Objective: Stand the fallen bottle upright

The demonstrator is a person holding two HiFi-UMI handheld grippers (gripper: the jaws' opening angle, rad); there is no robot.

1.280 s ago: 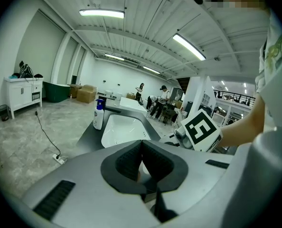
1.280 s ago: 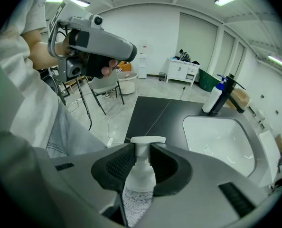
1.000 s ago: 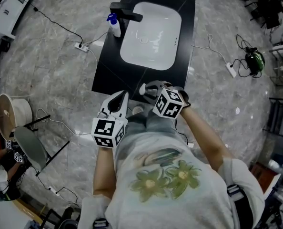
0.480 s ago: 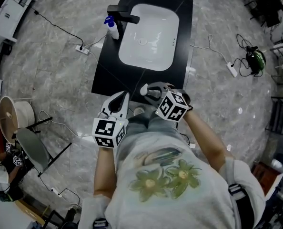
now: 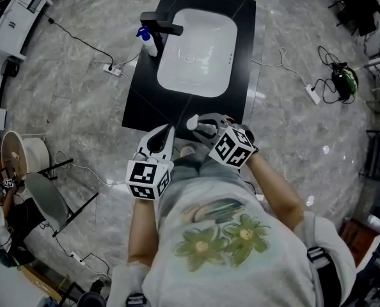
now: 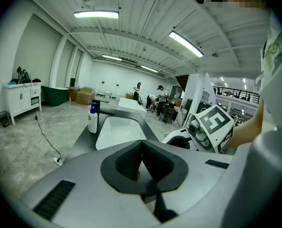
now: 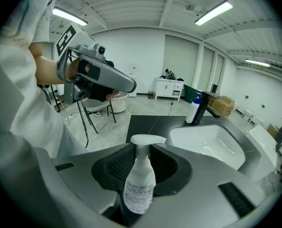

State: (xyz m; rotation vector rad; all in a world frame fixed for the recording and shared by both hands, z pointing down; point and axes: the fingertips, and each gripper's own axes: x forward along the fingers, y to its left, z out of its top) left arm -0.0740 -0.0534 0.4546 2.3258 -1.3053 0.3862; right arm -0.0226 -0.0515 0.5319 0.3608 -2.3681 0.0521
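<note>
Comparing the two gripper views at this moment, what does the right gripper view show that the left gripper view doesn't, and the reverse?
Only the right gripper view: a white spray bottle held between the right gripper jaws, the left gripper seen from outside, and a chair.
Only the left gripper view: the left gripper's own jaws, closed with nothing between them, and a power strip on the floor.
Both: the white sink, the black faucet and the blue-capped bottle beside it.
</note>
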